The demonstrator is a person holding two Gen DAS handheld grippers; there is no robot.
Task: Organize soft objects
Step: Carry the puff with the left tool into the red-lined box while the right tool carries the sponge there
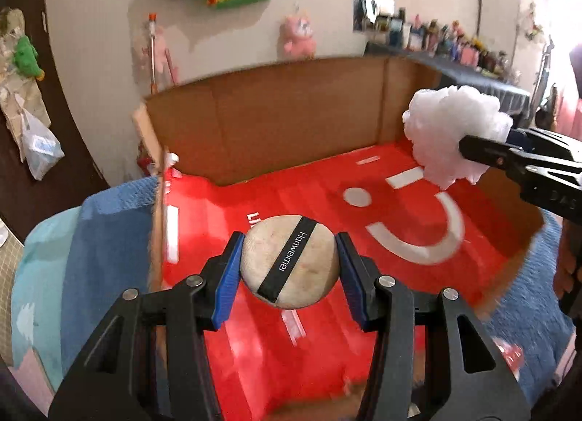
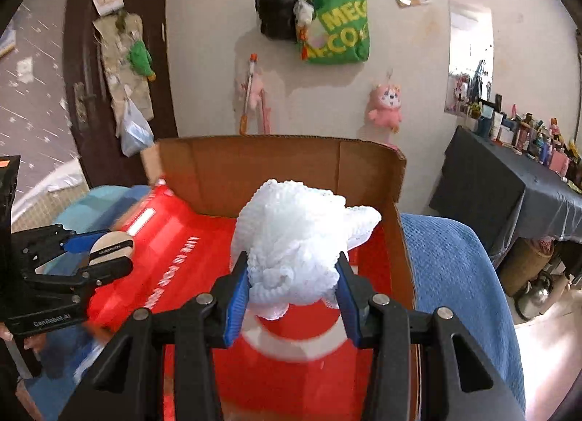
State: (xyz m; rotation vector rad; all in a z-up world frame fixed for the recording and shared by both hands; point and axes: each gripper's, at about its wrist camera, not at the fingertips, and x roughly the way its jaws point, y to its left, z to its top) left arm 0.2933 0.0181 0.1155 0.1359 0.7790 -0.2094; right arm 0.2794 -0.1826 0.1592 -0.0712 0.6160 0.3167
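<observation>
Our left gripper (image 1: 289, 263) clamps a round beige powder puff (image 1: 289, 261) with a black strap. Our right gripper (image 2: 293, 284) squeezes a fluffy white mesh sponge (image 2: 294, 239) over the red-lined cardboard box (image 1: 276, 108).

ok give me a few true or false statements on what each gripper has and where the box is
1. The left gripper is shut on a round puff with a black band. True.
2. The right gripper is open and holds nothing. False: it is shut on a white mesh ball.
3. Both held things are above the cardboard box with its red lining. True.
4. The puff lies flat on the box floor. False: it is pinched between the blue pads, held up off the red lining.
5. The box stands on a bare wooden table. False: a blue towel lies under it.
</observation>
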